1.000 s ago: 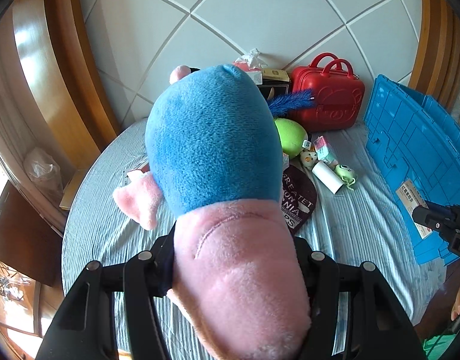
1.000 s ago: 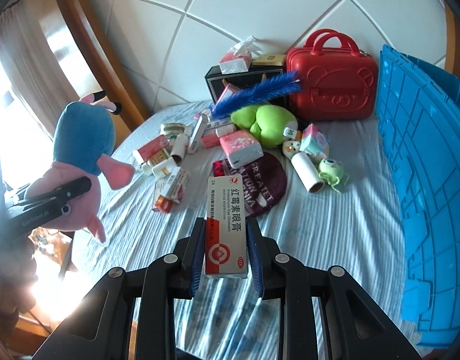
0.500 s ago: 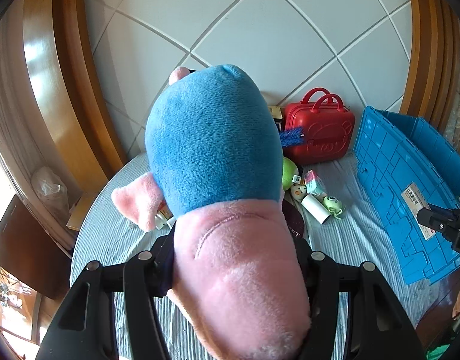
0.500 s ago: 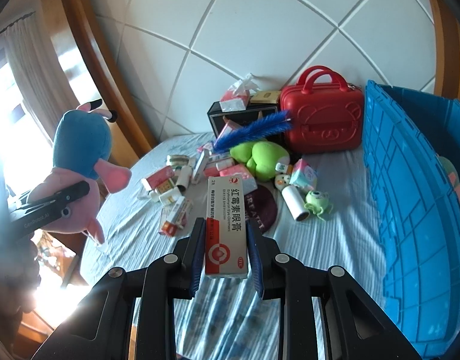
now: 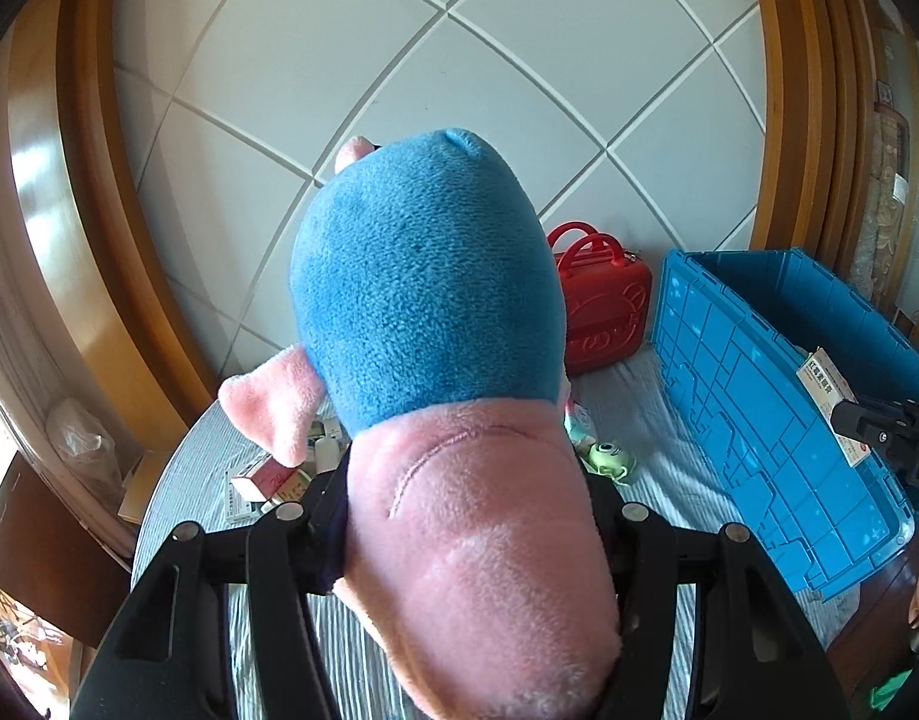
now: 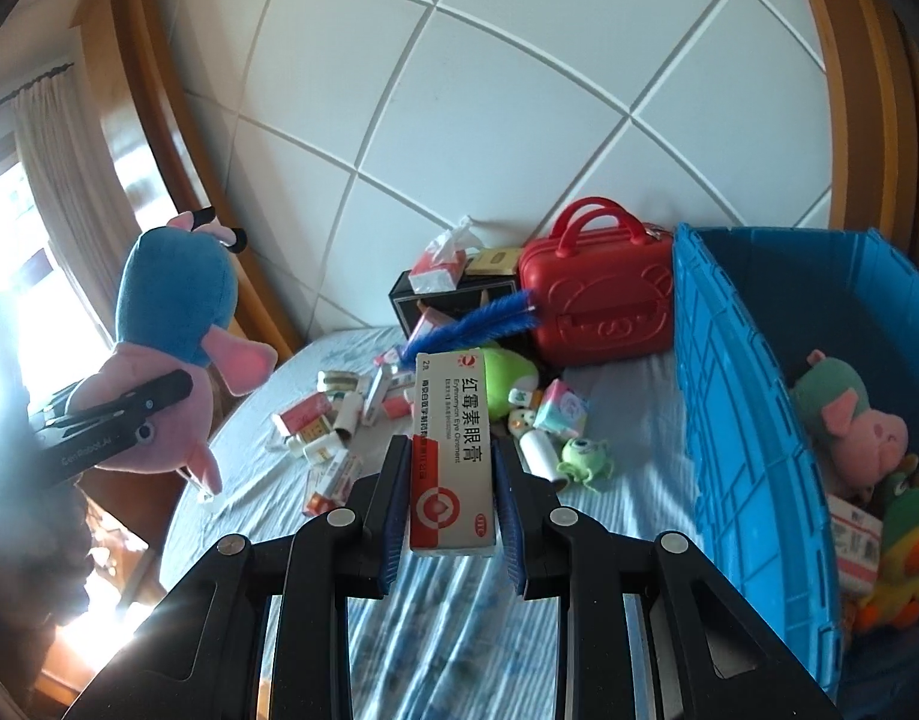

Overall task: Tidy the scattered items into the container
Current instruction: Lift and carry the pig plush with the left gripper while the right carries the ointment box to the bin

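The left gripper (image 5: 465, 516) is clamped on a blue-and-pink plush pig (image 5: 435, 312), whose pink end bulges toward the camera between the fingers and fills the middle of the left wrist view. The right gripper (image 6: 453, 468) pinches an ointment box (image 6: 453, 450) lengthwise, the box standing up at lower centre of its frame. Only the right wrist view looks into the blue crate (image 6: 747, 420) at the right edge, where a green-and-pink plush (image 6: 849, 414) and a duck toy (image 6: 903, 552) lie, and shows the scattered boxes (image 6: 327, 420) on the striped bedsheet (image 6: 627, 420) beside the red case (image 6: 597, 300).
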The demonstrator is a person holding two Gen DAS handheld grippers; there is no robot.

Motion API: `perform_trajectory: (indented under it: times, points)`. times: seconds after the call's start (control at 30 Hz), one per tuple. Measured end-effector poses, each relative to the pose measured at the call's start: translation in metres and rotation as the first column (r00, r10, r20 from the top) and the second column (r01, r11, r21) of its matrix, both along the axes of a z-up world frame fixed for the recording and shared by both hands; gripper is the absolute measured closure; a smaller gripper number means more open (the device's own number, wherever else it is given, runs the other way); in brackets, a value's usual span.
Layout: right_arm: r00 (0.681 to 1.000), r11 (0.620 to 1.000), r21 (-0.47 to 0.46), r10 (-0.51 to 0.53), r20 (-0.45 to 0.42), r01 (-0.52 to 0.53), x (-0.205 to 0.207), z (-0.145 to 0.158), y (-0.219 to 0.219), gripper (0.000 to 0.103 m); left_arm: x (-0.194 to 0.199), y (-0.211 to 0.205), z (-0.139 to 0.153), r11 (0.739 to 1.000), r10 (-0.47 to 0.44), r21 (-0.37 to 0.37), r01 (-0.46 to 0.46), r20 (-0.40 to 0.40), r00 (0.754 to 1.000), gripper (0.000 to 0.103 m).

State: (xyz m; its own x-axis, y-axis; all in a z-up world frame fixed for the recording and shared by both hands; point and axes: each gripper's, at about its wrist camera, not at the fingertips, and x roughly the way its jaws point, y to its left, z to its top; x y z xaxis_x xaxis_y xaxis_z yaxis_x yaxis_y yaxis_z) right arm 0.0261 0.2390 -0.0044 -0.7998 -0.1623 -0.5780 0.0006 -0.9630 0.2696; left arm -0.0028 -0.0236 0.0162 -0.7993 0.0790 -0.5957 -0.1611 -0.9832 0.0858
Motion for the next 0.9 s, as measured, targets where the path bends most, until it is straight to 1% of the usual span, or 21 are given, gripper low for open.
perform_trajectory:
  times: [0.23,0.43,0.6,0.9]
  points:
    - [0.998,0.999,-0.007,-0.047,-0.032,0.047,0.011,0.01,0.038,0.077,-0.01,0.051,0.005,0.998,-0.067,-0.004,0.067,-0.007,0.998,0.046]
    - [0.994,0.995,-0.021,-0.099,-0.052,0.098,0.02,0.016,0.074,0.077,-0.02,0.099,0.011,0.989,-0.145,-0.008,0.145,-0.015,0.989,0.046]
    - [0.986,0.988,-0.028,-0.154,-0.063,0.152,0.027,0.018,0.105,0.077,-0.033,0.142,0.015,0.977,-0.212,0.006,0.212,-0.013,0.977,0.046]
    - [0.969,0.971,-0.037,-0.24,-0.062,0.238,0.034,0.018,0.155,0.077,-0.059,0.223,0.018,0.945,-0.328,0.009,0.328,-0.011,0.945,0.046]
